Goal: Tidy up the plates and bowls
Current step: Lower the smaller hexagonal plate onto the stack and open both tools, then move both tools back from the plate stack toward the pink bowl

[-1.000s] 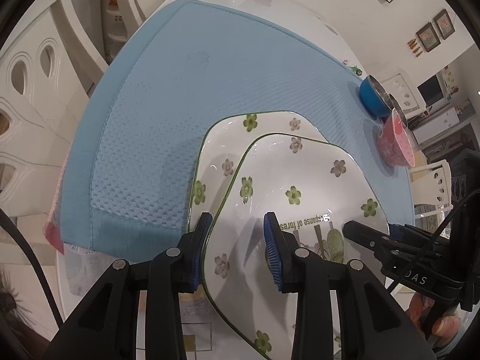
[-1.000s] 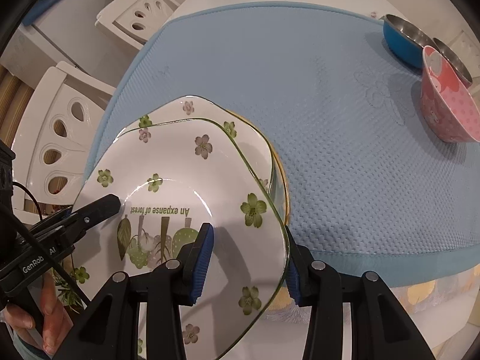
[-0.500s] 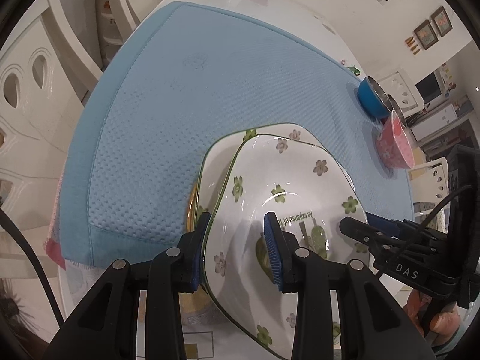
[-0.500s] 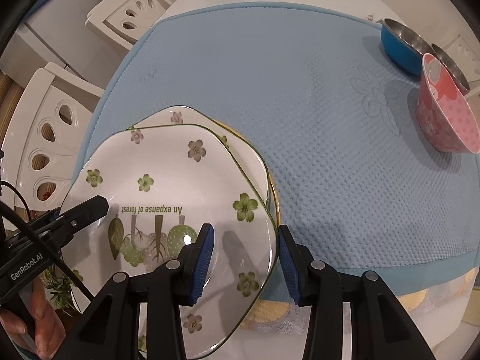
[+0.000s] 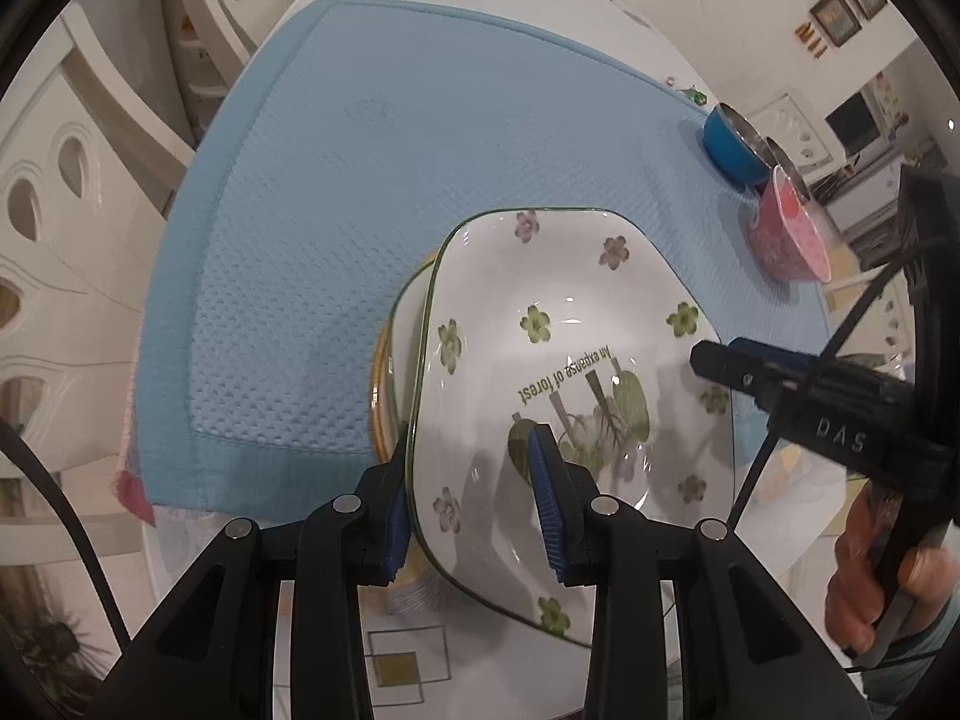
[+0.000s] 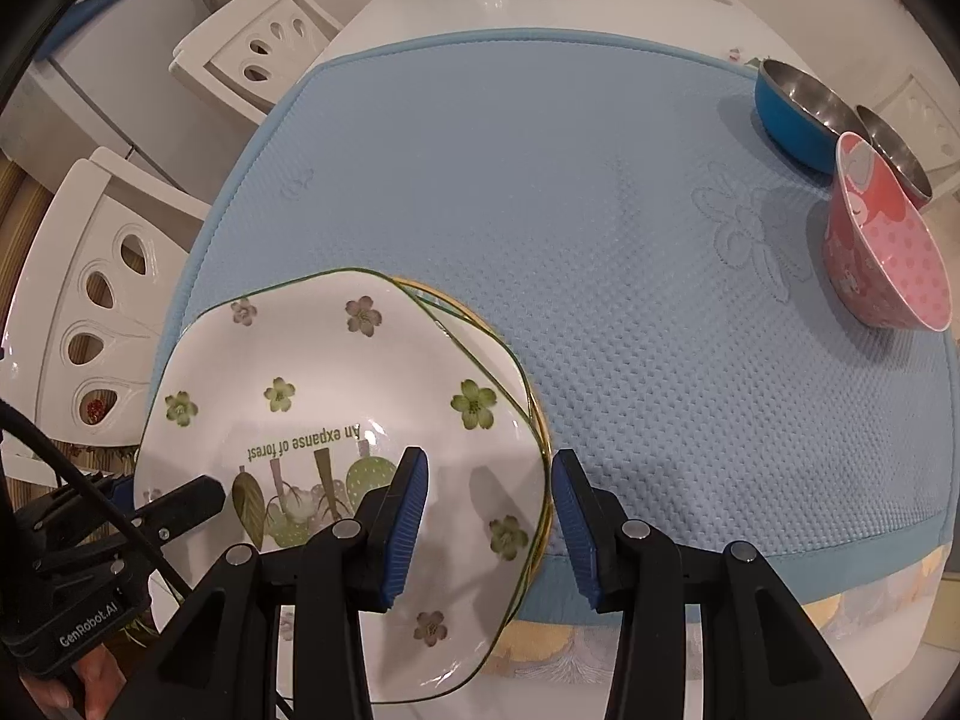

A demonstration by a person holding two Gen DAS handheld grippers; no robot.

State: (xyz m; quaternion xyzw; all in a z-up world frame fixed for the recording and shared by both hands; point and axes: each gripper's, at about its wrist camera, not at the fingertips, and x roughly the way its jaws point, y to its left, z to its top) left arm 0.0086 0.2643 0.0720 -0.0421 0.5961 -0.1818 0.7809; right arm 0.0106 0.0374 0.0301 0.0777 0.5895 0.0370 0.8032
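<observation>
I've got both grippers — left gripper (image 5: 474, 504) and right gripper (image 6: 489, 519) — clamped on opposite rims of the floral plate (image 6: 336, 408), level above the stack (image 6: 528, 414) on the blue mat (image 6: 600, 240) — ready for stacking

Floral plate (image 6: 336, 378): white, squarish with rounded corners, green rim line, green and mauve blossoms, print reading "An expanse of forest"; topmost of a stack. Second floral plate (image 5: 403, 330) beneath, edge showing. Gold-rimmed plate (image 5: 377, 396) at bottom. Pink polka-dot bowl (image 6: 882, 252), tilted. Blue steel-lined bowl (image 6: 792, 105), tilted, just behind. Third steel bowl (image 6: 894, 147), partly hidden.
</observation>
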